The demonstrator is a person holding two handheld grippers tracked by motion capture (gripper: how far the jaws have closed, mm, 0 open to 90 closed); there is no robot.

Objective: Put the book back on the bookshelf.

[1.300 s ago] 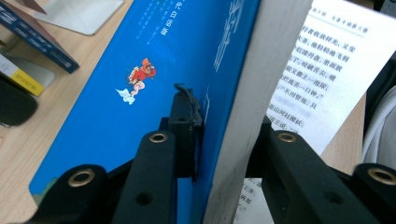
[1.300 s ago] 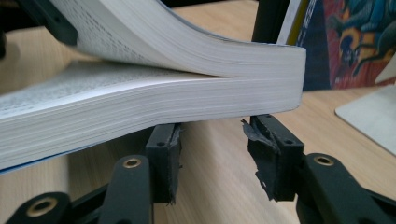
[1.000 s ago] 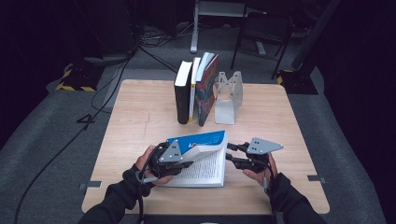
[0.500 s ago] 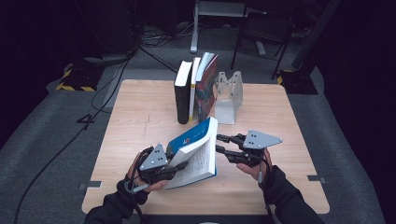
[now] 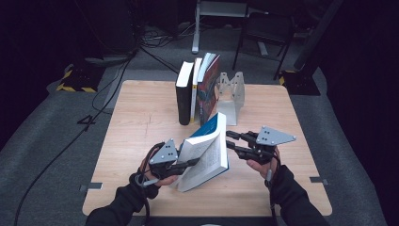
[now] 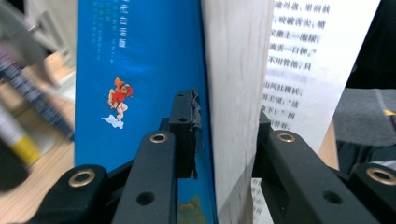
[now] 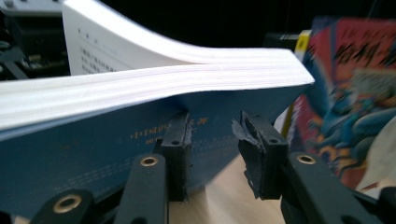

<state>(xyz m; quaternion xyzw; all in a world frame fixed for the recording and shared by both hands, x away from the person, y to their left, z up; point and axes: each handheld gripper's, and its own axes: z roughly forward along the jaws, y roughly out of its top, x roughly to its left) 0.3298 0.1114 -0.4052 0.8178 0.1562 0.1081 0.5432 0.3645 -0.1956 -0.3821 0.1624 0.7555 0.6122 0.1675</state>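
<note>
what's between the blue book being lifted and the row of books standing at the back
Bare wooden table: in the high view nothing lies between the blue book and the standing books. The white bookend stands beside that row.

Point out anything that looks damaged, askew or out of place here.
The black pads on both grippers are torn and ragged: see the left gripper's pad and the right gripper's pad. The blue book stands tilted on the table, its pages splayed. The upright books lean slightly.
</note>
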